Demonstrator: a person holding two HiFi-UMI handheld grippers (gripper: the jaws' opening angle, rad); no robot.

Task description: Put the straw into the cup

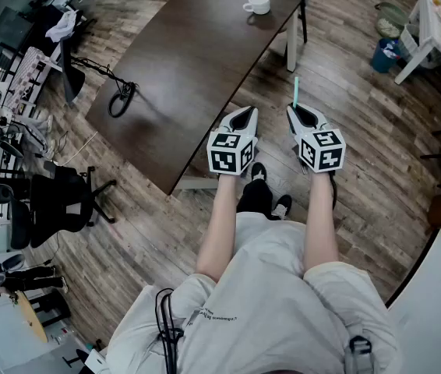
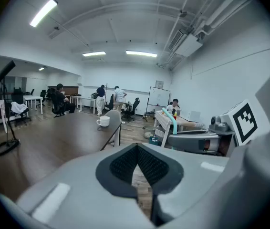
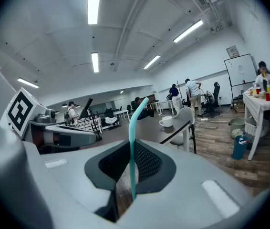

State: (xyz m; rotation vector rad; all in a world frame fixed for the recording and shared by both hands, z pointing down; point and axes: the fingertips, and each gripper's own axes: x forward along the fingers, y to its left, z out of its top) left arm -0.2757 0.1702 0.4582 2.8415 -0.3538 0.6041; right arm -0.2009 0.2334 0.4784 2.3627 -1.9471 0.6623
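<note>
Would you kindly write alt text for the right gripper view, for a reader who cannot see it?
The right tongs grip a teal straw that stands upright between their jaws, its top bent. Beyond, a white cup sits on a dark table in an office with people far behind.

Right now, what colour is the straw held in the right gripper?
Light teal; the straw shows best in the right gripper view.

Bright ceiling tubes overhead; fisheye edges warped, dark.
</note>
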